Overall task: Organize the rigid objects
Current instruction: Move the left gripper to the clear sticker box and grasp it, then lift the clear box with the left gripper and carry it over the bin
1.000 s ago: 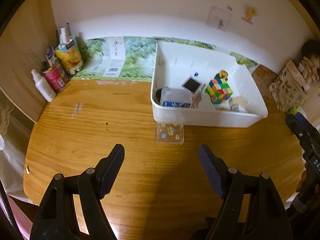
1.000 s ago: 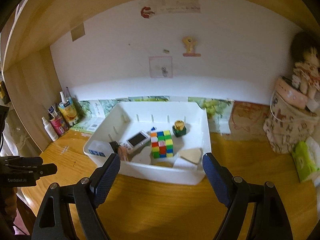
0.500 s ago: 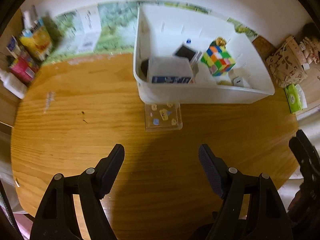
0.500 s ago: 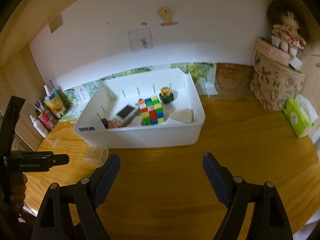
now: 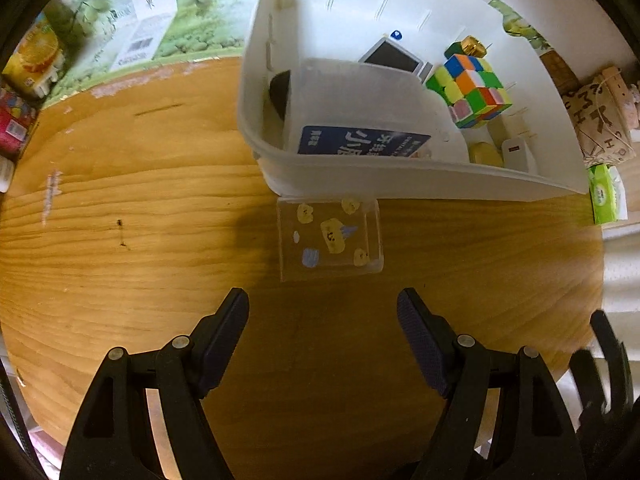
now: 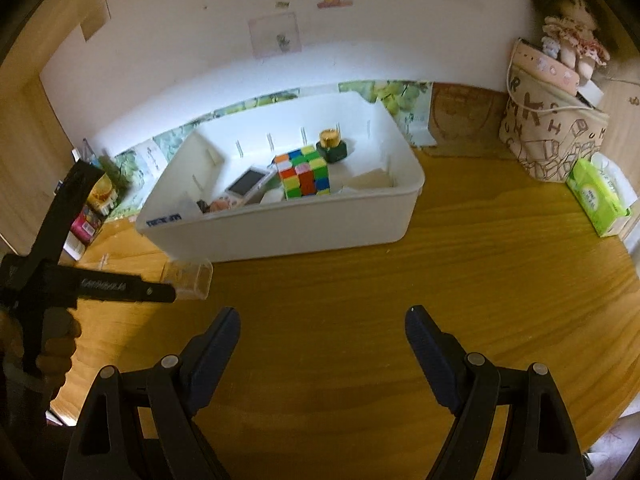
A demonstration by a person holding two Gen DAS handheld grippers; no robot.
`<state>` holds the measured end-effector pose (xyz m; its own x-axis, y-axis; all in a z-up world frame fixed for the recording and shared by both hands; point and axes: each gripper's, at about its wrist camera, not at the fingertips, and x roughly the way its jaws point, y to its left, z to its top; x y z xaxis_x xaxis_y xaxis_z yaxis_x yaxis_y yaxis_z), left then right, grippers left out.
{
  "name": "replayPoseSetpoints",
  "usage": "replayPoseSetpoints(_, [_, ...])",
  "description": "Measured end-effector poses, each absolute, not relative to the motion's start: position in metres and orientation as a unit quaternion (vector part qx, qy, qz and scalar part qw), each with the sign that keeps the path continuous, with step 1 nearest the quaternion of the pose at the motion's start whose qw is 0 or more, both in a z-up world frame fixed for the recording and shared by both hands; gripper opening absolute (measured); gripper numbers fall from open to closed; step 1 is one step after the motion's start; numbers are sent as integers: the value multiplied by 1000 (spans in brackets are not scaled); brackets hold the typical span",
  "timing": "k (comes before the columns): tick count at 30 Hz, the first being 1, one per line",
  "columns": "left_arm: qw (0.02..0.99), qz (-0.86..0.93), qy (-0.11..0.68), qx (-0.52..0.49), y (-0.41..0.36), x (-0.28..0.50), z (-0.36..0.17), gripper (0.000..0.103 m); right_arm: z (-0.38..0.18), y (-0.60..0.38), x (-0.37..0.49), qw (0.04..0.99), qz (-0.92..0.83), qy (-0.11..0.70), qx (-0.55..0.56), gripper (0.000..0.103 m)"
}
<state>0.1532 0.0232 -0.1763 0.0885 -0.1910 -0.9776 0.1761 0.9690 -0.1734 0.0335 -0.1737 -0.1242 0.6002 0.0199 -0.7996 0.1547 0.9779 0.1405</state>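
Observation:
A small clear plastic box (image 5: 330, 238) with yellow stickers lies on the wooden table against the front wall of a white bin (image 5: 400, 188). It also shows in the right wrist view (image 6: 188, 276). My left gripper (image 5: 323, 312) is open and empty, just short of the clear box. The bin (image 6: 280, 224) holds a colourful puzzle cube (image 5: 472, 90), a blue-labelled box (image 5: 360, 140), a small screen device (image 5: 390, 56) and a green bottle with a gold cap (image 6: 331, 145). My right gripper (image 6: 322, 328) is open and empty over bare table, in front of the bin.
Drink cartons and bottles (image 5: 28, 68) stand at the table's far left corner. A patterned fabric bag (image 6: 548, 136) with a doll (image 6: 572, 44) and a green tissue pack (image 6: 598, 196) sit at the right. A leafy printed board (image 5: 160, 20) leans along the back wall.
My left gripper has moved forward and down toward the clear box, which now looks much closer. My right gripper has pulled back and risen, so the bin sits farther off.

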Motion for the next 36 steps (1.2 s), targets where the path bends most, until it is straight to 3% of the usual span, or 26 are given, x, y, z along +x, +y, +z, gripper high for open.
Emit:
replayPoseSetpoints(27, [735,-101,670,-17,10,183,-213,79,-141,-172,65,869,-4,489,74,85])
replayPoseSetpoints(31, [740,-99,665,-5,9,188,-210,77,-141,-172,64,868,-5,491,75,85])
replayPoseSetpoints(36, [744,-99,660,7,4,194,-207,66,-141,-172,64,868,-5,491,74,85])
